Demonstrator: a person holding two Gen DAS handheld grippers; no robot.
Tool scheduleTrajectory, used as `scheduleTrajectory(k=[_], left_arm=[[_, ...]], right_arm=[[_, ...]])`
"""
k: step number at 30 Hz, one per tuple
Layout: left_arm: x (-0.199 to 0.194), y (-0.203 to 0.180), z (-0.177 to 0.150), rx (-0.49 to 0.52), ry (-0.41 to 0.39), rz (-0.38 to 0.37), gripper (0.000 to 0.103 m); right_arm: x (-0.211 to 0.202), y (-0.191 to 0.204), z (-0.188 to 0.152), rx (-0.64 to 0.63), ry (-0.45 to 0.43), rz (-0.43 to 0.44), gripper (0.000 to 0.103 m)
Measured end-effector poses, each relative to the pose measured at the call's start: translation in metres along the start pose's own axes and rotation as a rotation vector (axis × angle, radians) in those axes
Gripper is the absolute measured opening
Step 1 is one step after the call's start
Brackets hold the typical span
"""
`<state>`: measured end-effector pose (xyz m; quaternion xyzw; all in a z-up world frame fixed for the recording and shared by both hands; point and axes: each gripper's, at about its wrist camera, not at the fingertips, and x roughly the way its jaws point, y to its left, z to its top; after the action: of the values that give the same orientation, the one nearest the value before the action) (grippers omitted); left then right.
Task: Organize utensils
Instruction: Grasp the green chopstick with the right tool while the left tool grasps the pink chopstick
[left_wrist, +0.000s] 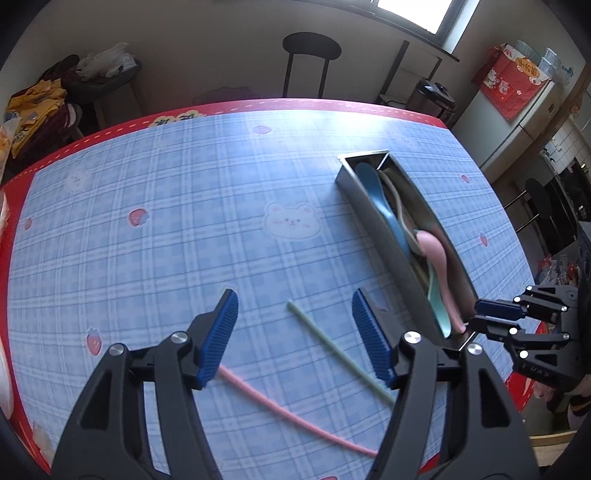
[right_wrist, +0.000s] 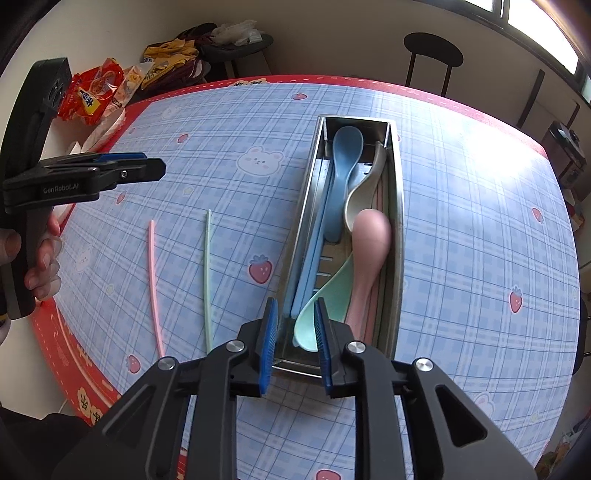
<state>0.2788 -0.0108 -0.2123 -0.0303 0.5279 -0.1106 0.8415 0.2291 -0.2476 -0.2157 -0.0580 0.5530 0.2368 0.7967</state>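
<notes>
Two grippers work over one surface (right_wrist: 461, 229) covered with a blue checked cloth printed with bears and strawberries. A long metal tray (right_wrist: 398, 258) lies on it and serves as the landmark. Inside the tray lie a pink spoon (right_wrist: 369, 251), a blue spoon (right_wrist: 343, 170), a cream spoon (right_wrist: 364, 192) and a mint spoon (right_wrist: 325, 299), with blue chopsticks (right_wrist: 312, 258) along its left wall. The spoons overlap one another; the pink one rests on top, near the tray's middle.

Left of the tray, on the bare cloth, lie a mint chopstick (right_wrist: 207, 280) and, farther left, a pink chopstick (right_wrist: 154, 284), well apart from each other and roughly parallel to the tray.

At the tray's near end sits the right gripper (right_wrist: 294, 345), its blue-padded fingers (right_wrist: 266, 347) partly spread with a gap between them, astride the near left corner of the tray; whether they touch the mint spoon's bowl I cannot tell.

Well left of the tray hangs the left gripper (left_wrist: 295, 332), fingers (left_wrist: 371, 332) spread wide and holding nothing, above the two loose chopsticks.

Beyond the surface's far left corner lies a red snack bag (right_wrist: 94, 94).
</notes>
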Motion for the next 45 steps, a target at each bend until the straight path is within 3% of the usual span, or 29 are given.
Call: scheduleTrajectory(k=[11,19,25,34,37,40,42,45], left_arm=[[0.012,0.030,-0.072,-0.116,0.088,0.025,0.064],[0.039,0.031,-0.088,-0.182,0.136,0.043,0.064],[0.052,0.022,-0.090,-0.141,0.150,0.091,0.063],[0.056,0.001,-0.101,-0.002,0.155,0.178,0.063],[0.054,-0.001,-0.107,0.025,0.161,0.197,0.057],[0.051,-0.004,-0.109,0.040,0.165,0.197,0.039],[0.049,-0.003,-0.112,0.044,0.168,0.193,0.022],[0.046,0.004,-0.114,0.026,0.166,0.176,0.017]], right_arm=[[0.016,0.037,-0.013,-0.064,0.036,0.033,0.020],[0.028,0.058,-0.016,-0.109,0.064,0.048,0.020],[0.030,0.060,-0.017,-0.110,0.072,0.050,0.020],[0.031,0.056,-0.015,-0.107,0.074,0.047,0.020],[0.034,0.057,-0.015,-0.111,0.081,0.047,0.020],[0.038,0.060,-0.016,-0.118,0.090,0.049,0.020],[0.040,0.062,-0.016,-0.126,0.095,0.051,0.020],[0.044,0.066,-0.017,-0.137,0.103,0.052,0.020]])
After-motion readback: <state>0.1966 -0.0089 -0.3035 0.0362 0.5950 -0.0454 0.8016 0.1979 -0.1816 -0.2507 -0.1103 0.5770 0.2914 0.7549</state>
